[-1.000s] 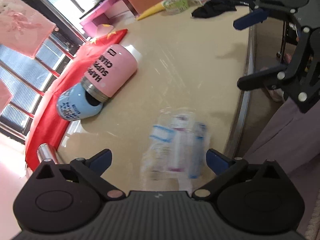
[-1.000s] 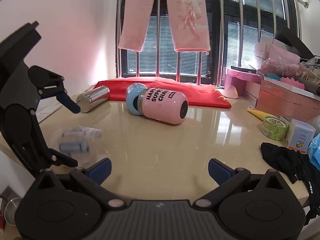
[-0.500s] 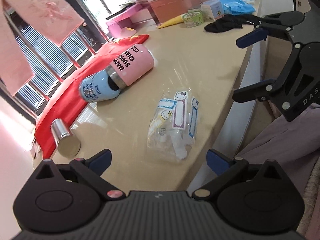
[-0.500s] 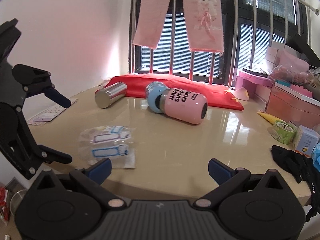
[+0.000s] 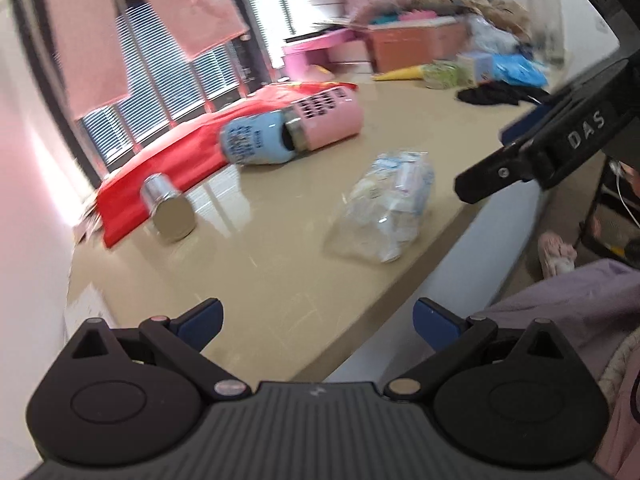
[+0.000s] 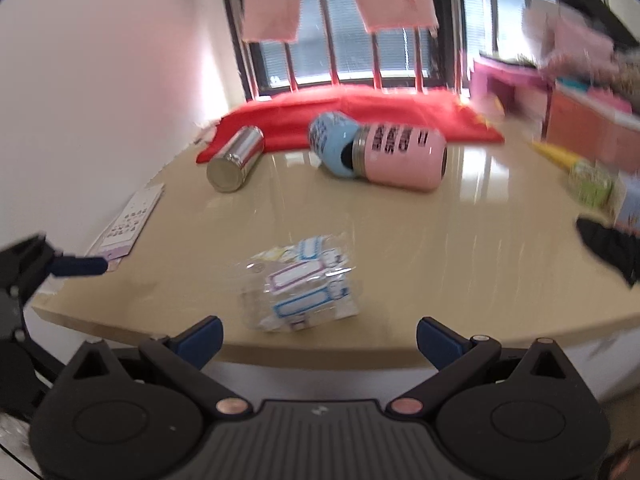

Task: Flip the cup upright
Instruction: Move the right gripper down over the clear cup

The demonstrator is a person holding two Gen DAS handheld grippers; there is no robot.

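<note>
A pink cup [image 6: 404, 155] with black lettering lies on its side on the beige table, its mouth against a blue cup [image 6: 332, 142] also on its side. Both also show in the left wrist view: the pink cup [image 5: 328, 122] and the blue cup [image 5: 254, 144]. A steel cup [image 6: 236, 158] lies on its side to their left, and shows in the left wrist view [image 5: 168, 210]. My left gripper [image 5: 316, 322] is open and empty at the table's near edge. My right gripper [image 6: 318, 338] is open and empty, short of the table's front edge.
A clear packet of stickers [image 6: 302, 284] lies near the front edge. A red cloth [image 6: 344, 114] lies behind the cups below the barred window. Boxes, a green tape roll [image 6: 590, 184] and a black cloth [image 6: 612, 244] crowd the right. A paper sheet [image 6: 128, 220] lies left.
Both grippers have pulled back from the table and away from the cups. The cups have not moved. Both stay open.
</note>
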